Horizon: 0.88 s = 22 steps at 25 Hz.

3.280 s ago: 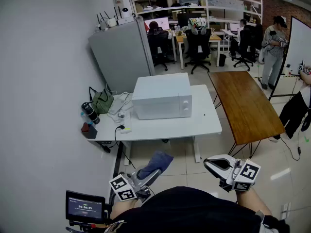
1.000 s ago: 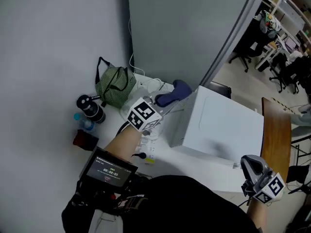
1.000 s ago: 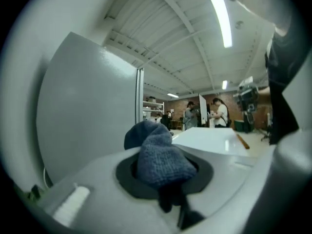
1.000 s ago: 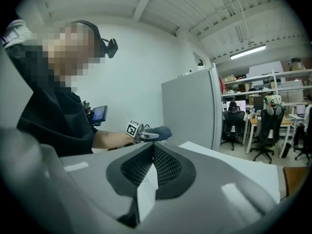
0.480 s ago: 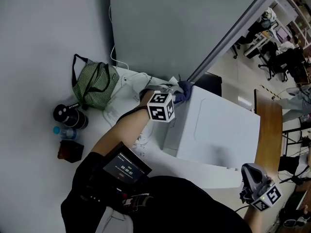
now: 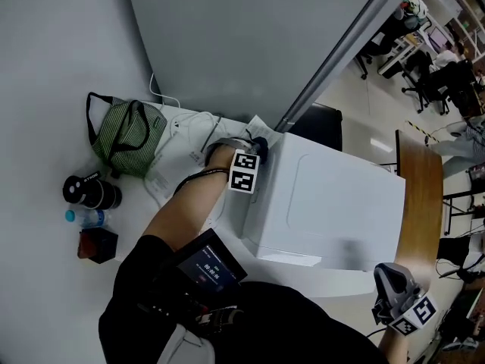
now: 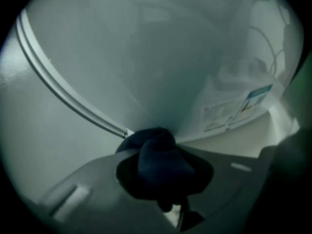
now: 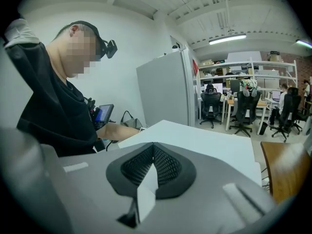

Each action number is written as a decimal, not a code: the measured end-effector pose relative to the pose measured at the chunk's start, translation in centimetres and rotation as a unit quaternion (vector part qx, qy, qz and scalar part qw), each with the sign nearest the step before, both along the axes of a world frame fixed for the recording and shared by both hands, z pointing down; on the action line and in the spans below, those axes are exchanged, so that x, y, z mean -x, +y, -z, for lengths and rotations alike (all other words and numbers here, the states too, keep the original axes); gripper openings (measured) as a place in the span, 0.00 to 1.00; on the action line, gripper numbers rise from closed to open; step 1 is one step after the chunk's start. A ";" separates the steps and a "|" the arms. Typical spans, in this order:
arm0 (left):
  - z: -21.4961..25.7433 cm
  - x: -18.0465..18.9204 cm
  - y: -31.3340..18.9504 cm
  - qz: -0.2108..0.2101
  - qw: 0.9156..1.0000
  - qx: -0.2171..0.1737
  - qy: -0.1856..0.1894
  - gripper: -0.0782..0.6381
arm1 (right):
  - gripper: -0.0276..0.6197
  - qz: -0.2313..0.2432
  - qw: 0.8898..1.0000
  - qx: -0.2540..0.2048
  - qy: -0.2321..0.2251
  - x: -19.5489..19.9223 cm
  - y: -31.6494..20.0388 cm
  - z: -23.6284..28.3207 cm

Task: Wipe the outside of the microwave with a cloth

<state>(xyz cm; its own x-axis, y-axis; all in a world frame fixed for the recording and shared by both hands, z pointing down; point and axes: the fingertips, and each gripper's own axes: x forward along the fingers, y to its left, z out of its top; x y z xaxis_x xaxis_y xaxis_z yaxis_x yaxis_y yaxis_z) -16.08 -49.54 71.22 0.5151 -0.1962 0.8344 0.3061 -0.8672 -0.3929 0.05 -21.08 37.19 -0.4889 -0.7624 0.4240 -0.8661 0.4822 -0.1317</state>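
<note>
Left gripper (image 6: 252, 155) jaws clamped on a dark blue cloth (image 7: 158, 161), bunched into a wad between the pads. In the head view the cloth (image 6: 260, 142) sits at the rear left top corner of the white microwave (image 6: 341, 203), touching it, with the marker cube just below on the microwave's left side. Left gripper view: pale gray surface with a raised seam close ahead, and a printed label (image 7: 234, 108) low on the right. Right gripper (image 8: 153, 165) jaws closed pad to pad, nothing in them; in the head view it hangs off the microwave's front right corner, apart from it. Microwave stands on a white table (image 6: 186, 199). Left of it: green striped bag (image 6: 125, 139), black flask (image 6: 91, 192), small bottle with blue cap (image 6: 82, 218), dark red box (image 6: 97, 245). Gray partition (image 6: 250, 44) behind, wooden table (image 6: 420, 196) to the right.
</note>
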 end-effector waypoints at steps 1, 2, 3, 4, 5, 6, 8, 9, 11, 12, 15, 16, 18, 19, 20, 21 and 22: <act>-1.5 0.2 0.3 -0.003 1.000 0.003 -0.018 0.19 | 0.05 0.000 1.000 0.003 0.000 -0.1 0.0 -0.2; -2.8 0.3 0.6 -0.004 0.999 0.008 -0.032 0.19 | 0.05 0.001 1.000 0.005 -0.001 -0.1 0.0 -0.3; -3.8 0.5 0.8 -0.002 0.999 0.014 -0.039 0.19 | 0.05 0.002 1.000 0.006 0.000 -0.1 0.0 -0.3; -4.3 0.5 0.9 0.003 0.999 0.020 -0.039 0.19 | 0.05 0.004 1.000 0.005 0.000 -0.2 0.0 -0.3; -4.3 0.6 0.9 0.012 0.999 0.027 -0.034 0.19 | 0.05 0.006 1.000 0.003 0.000 -0.2 0.0 -0.2; -3.7 0.7 0.7 0.023 0.999 0.032 -0.024 0.19 | 0.05 0.009 1.000 -0.001 -0.001 -0.1 -0.1 -0.1; -0.4 1.4 -0.1 0.055 0.998 0.032 0.010 0.19 | 0.05 0.019 1.000 -0.011 -0.005 0.1 -0.2 0.1; 2.3 2.0 -0.4 0.074 0.996 0.029 0.033 0.19 | 0.05 0.025 0.999 -0.019 -0.009 0.3 -0.3 0.3; 8.8 3.4 -0.5 0.100 0.992 0.016 0.081 0.19 | 0.05 0.041 0.998 -0.038 -0.019 0.6 -0.8 0.9; 12.1 4.0 0.0 0.103 0.990 0.008 0.099 0.19 | 0.05 0.049 0.997 -0.048 -0.025 0.9 -1.1 1.2; 18.9 4.4 2.9 0.079 0.990 -0.017 0.113 0.19 | 0.05 0.070 0.995 -0.066 -0.038 1.6 -1.6 1.9; 19.7 3.9 4.0 0.066 0.992 -0.020 0.108 0.19 | 0.05 0.076 0.994 -0.069 -0.041 1.8 -1.7 2.1; 19.2 2.5 5.9 0.039 0.995 -0.017 0.086 0.19 | 0.05 0.080 0.993 -0.071 -0.043 2.0 -1.6 2.4; 18.2 2.0 6.5 0.030 0.997 -0.018 0.070 0.19 | 0.05 0.080 0.993 -0.070 -0.044 2.1 -1.5 2.4; 17.2 1.7 6.7 0.026 0.998 -0.024 0.053 0.19 | 0.05 0.079 0.994 -0.069 -0.043 2.0 -1.4 2.4; 16.1 1.7 6.6 0.026 0.998 -0.029 0.041 0.19 | 0.05 0.077 0.994 -0.065 -0.041 1.9 -1.2 2.3; 15.2 1.8 6.3 0.028 0.999 -0.029 0.036 0.19 | 0.05 0.073 0.995 -0.061 -0.038 1.7 -1.1 2.1</act>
